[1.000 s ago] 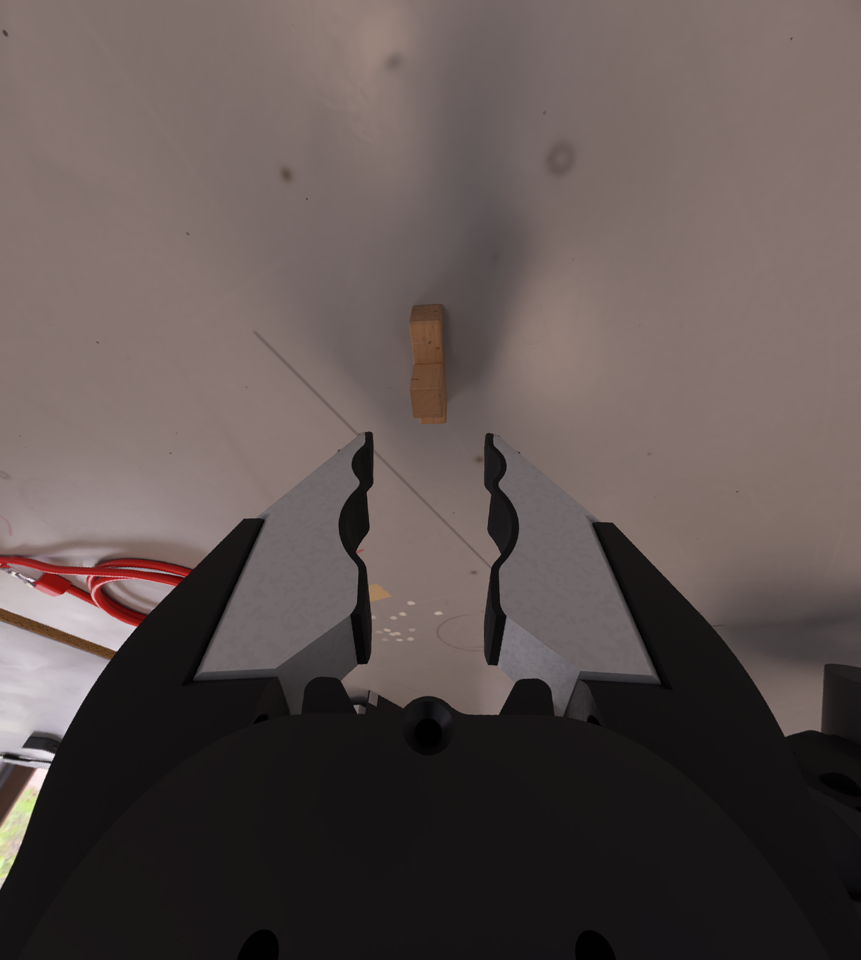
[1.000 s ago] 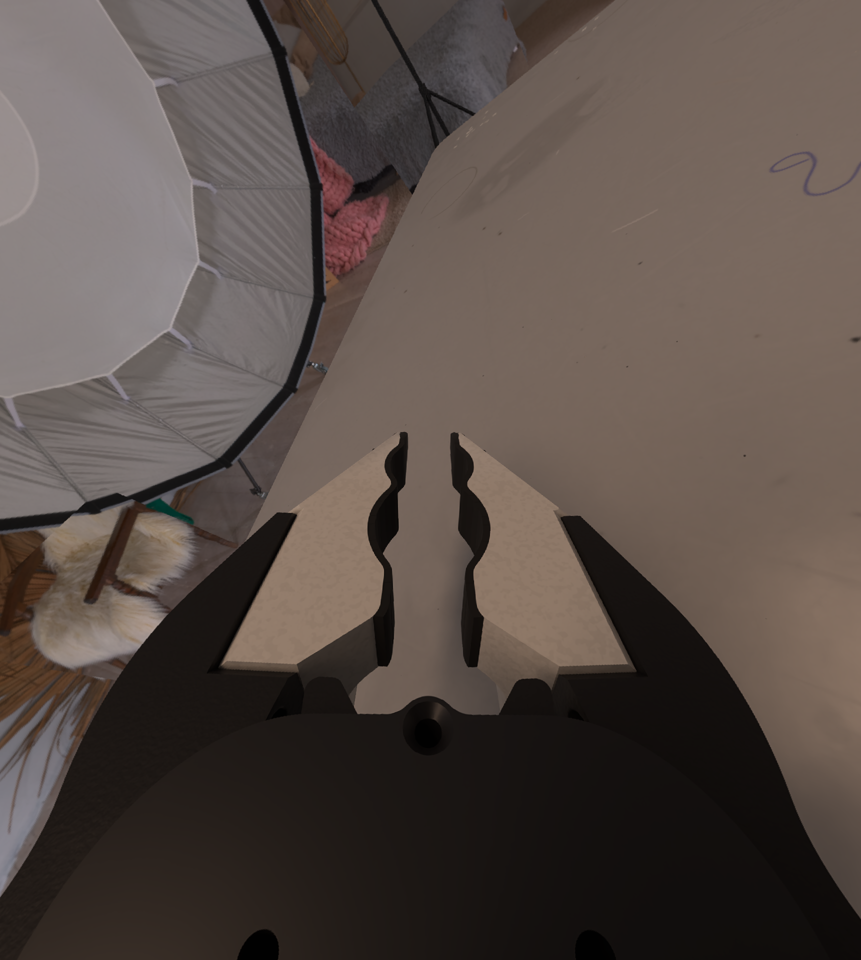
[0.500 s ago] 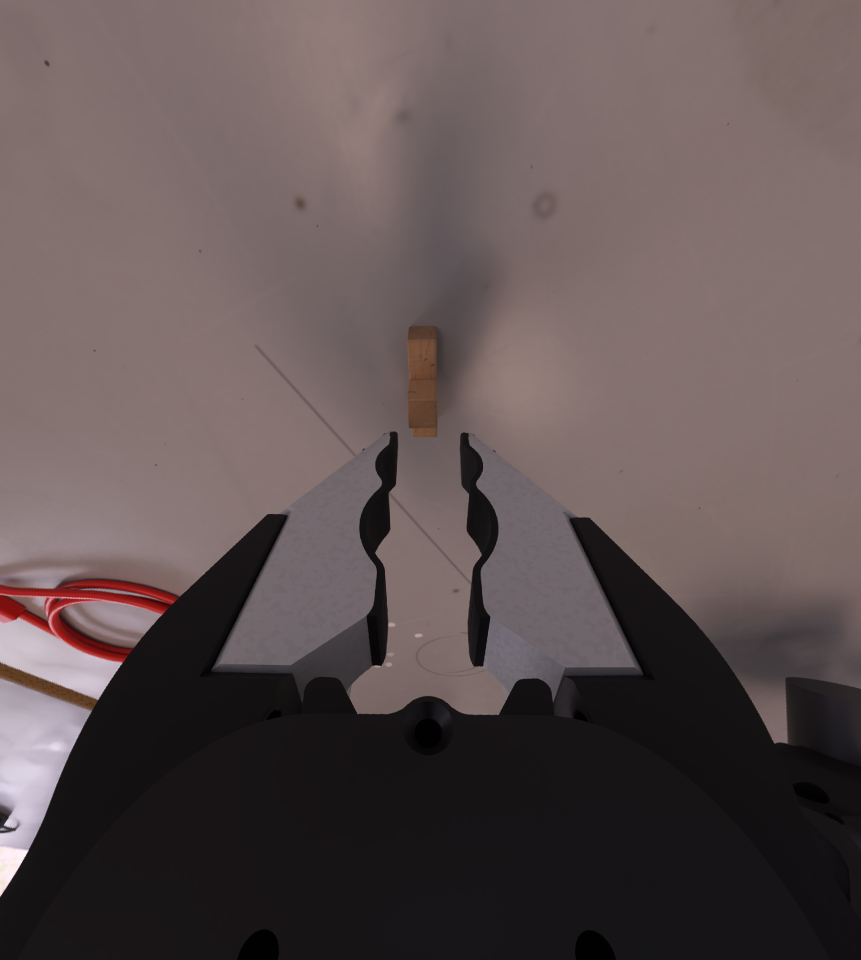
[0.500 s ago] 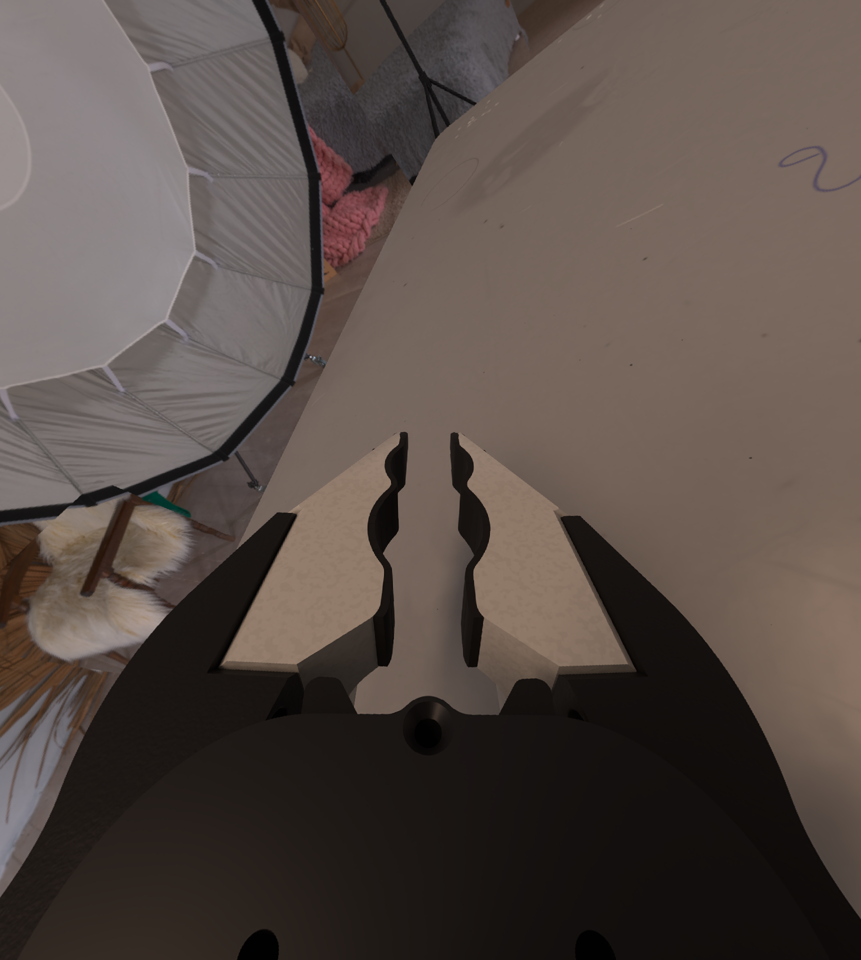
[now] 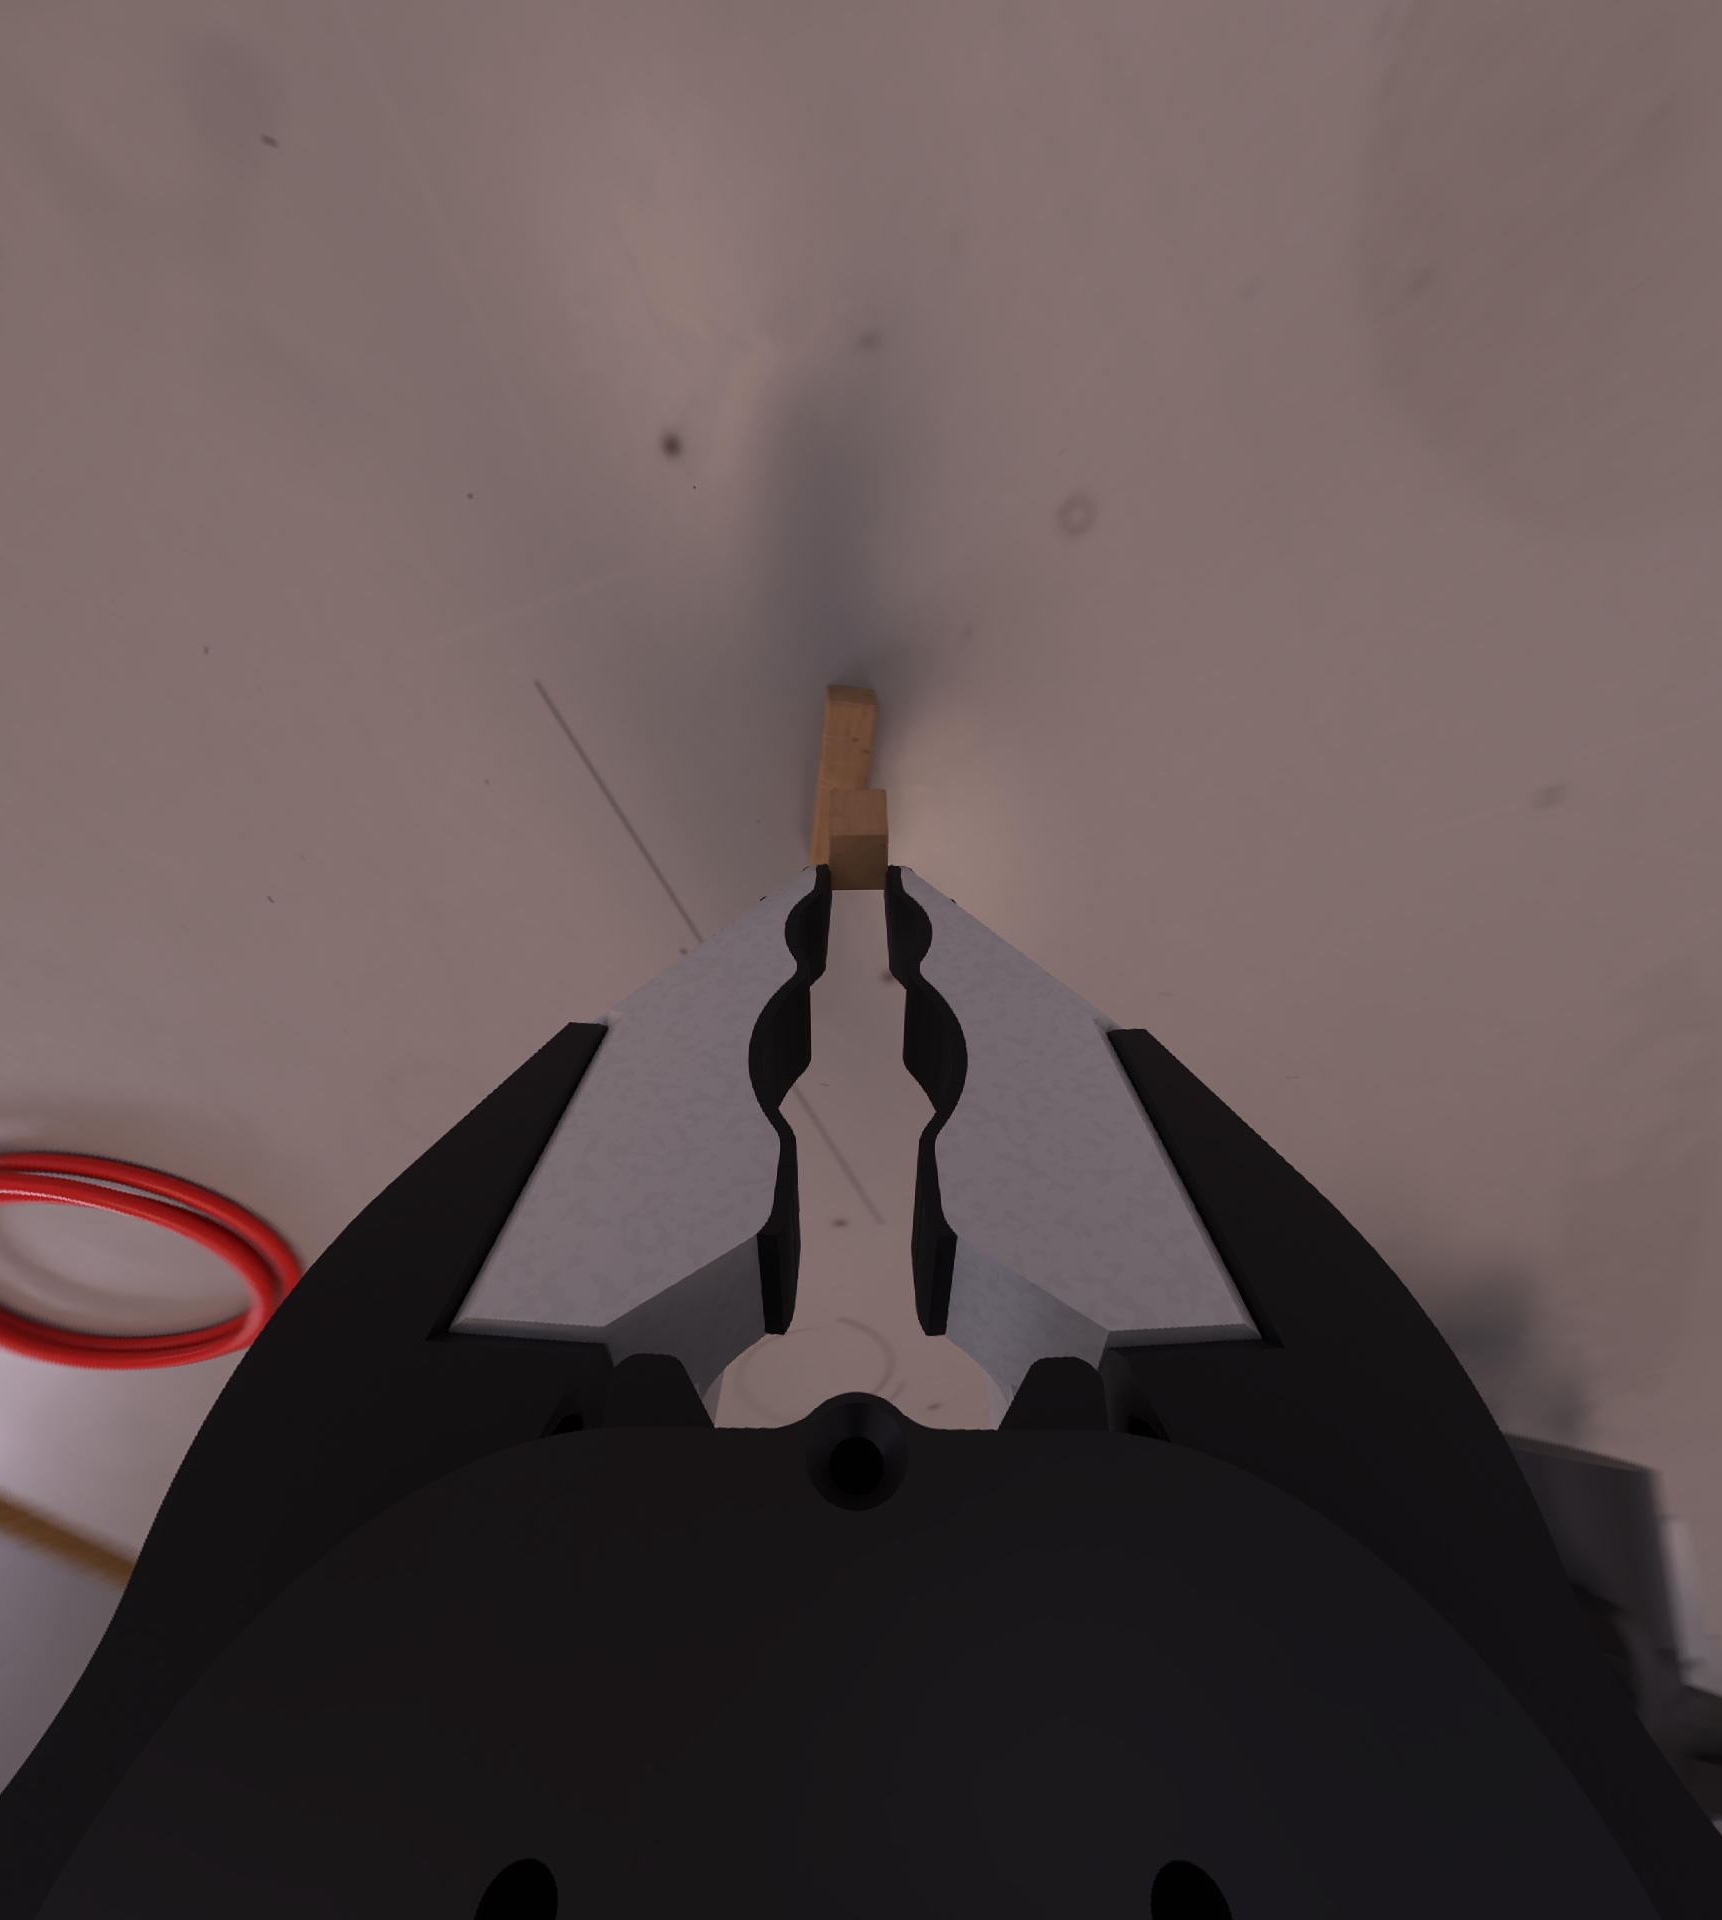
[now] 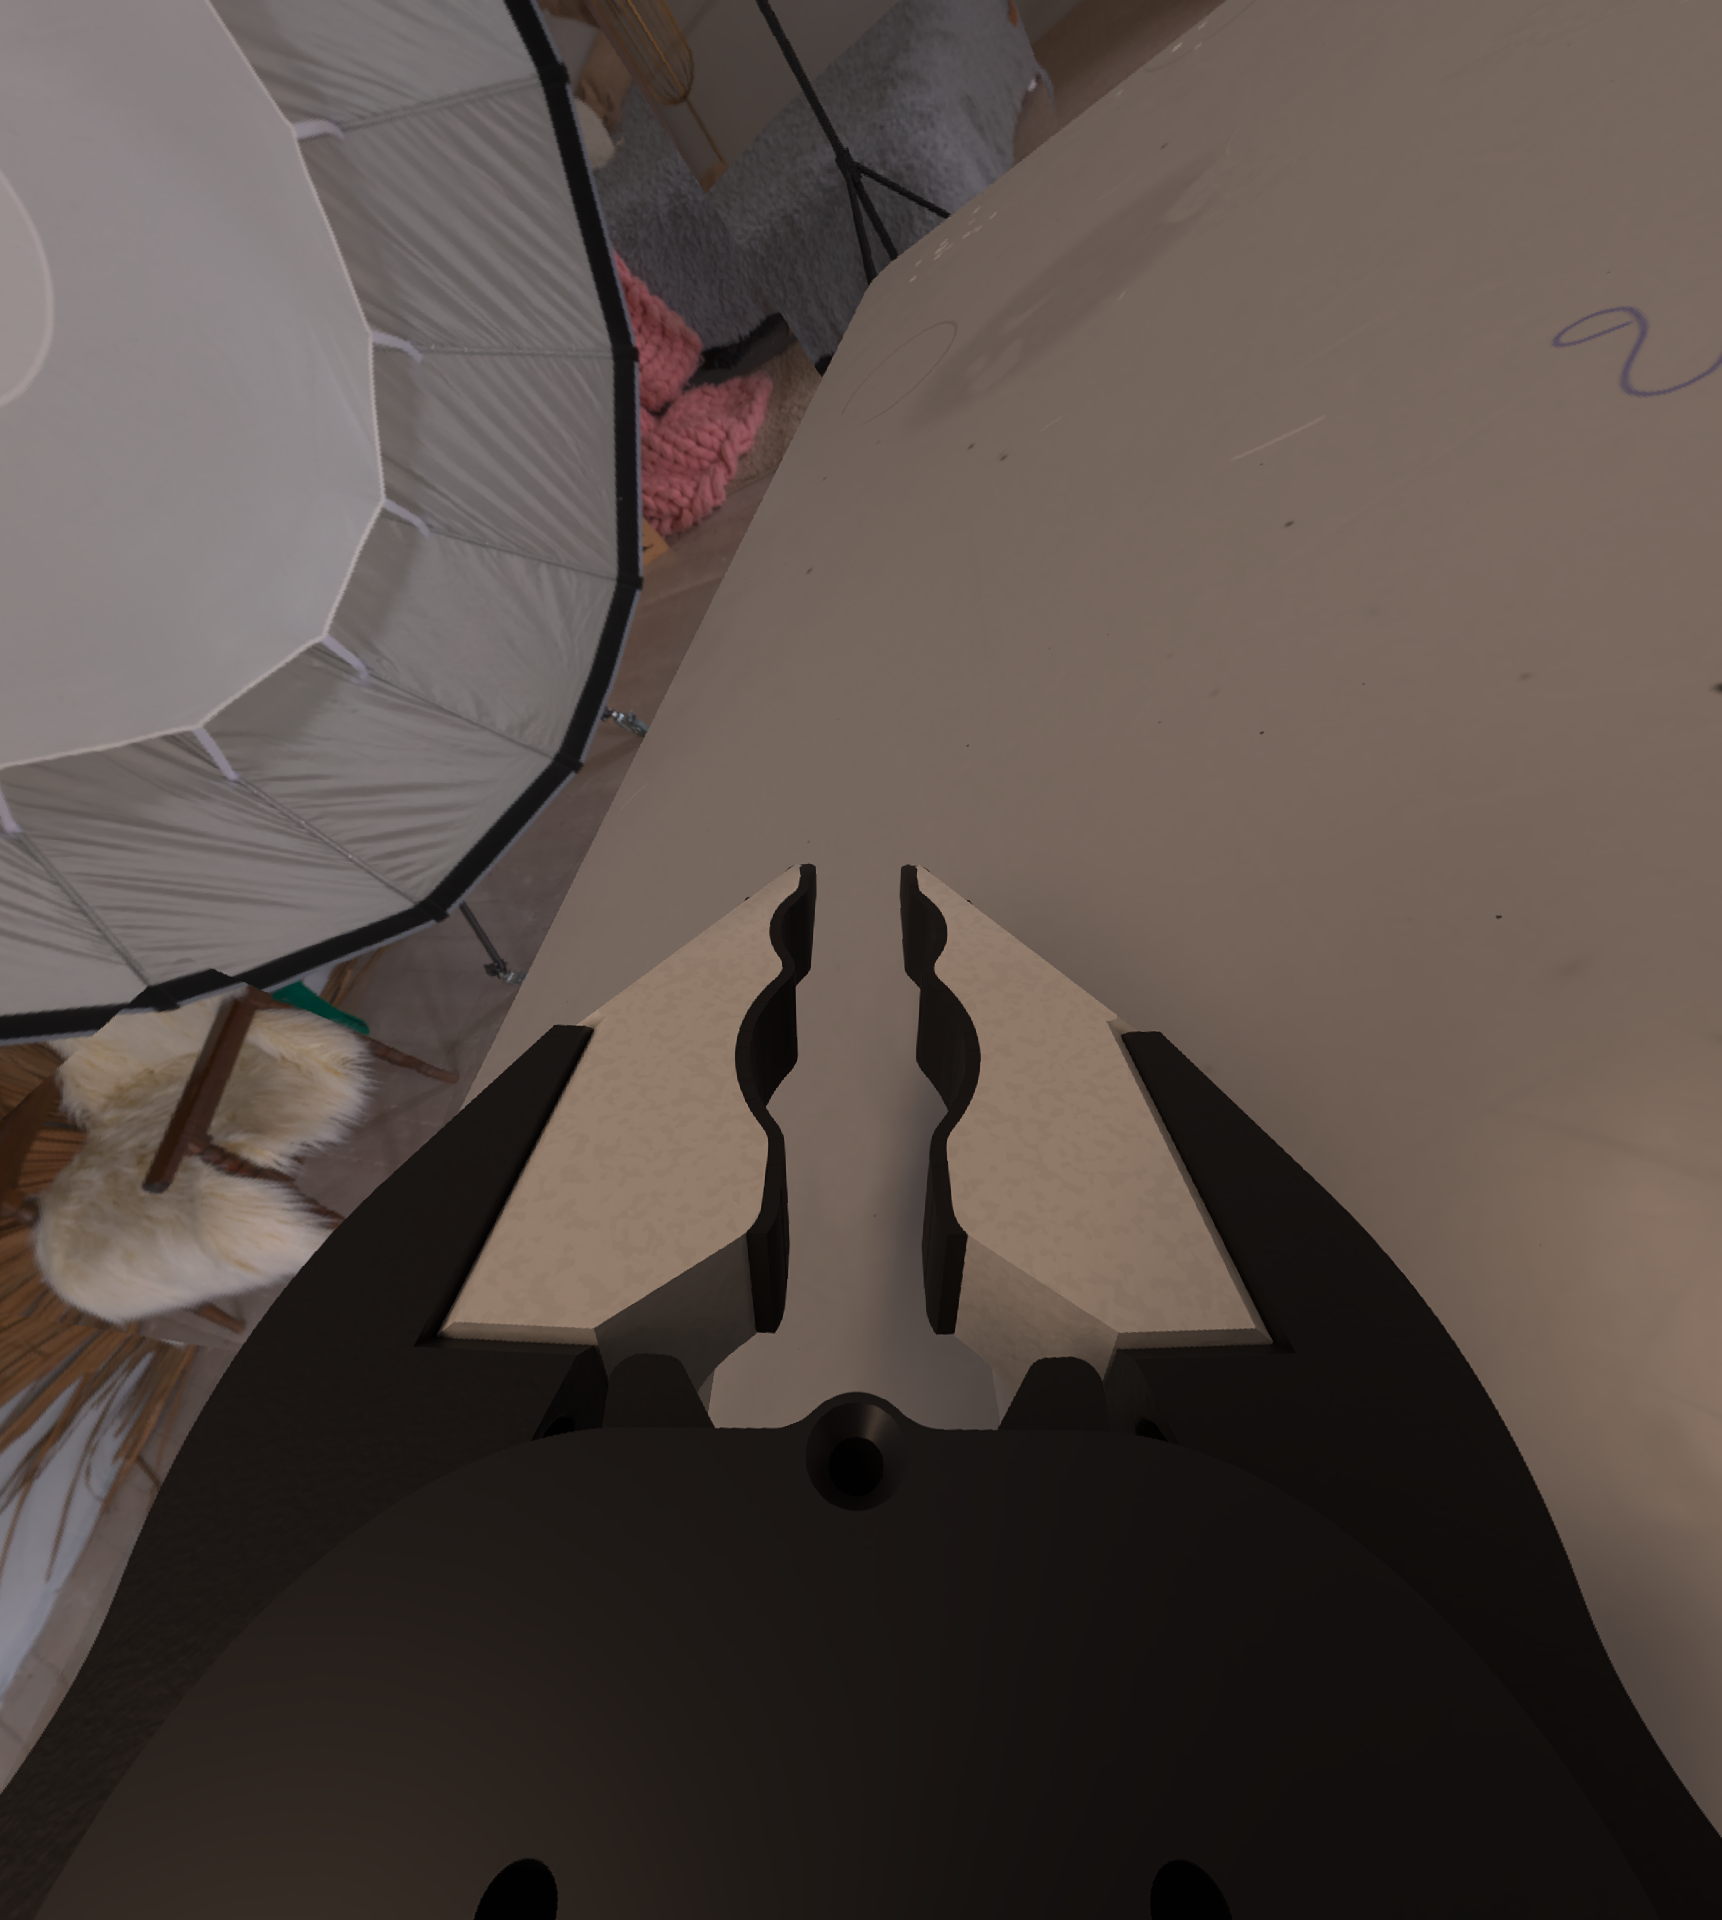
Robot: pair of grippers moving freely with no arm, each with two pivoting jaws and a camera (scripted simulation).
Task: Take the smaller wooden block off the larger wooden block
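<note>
In the left wrist view, the smaller wooden block [image 5: 857, 852] sits between the tips of my left gripper [image 5: 857, 883]. The jaws have narrowed to the block's width and grip its near end. The larger wooden block [image 5: 849, 743] lies just beyond it on the grey table [image 5: 317, 520], partly hidden behind the smaller block. I cannot tell whether the two blocks still touch. My right gripper [image 6: 858, 878] hovers over a bare part of the table near its left edge, its jaws a narrow gap apart and empty. No block shows in the right wrist view.
A coiled red cable [image 5: 109, 1262] lies on the table at the left. The other gripper's dark body [image 5: 1605, 1538] shows at the lower right. Off the table's left edge stand a large white softbox [image 6: 213, 416], a furry stool [image 6: 192, 1174] and a pink blanket [image 6: 701, 416].
My left gripper moved forward to the blocks and its jaws closed from wide open onto the smaller block. The right gripper barely shifted and its jaws did not change.
</note>
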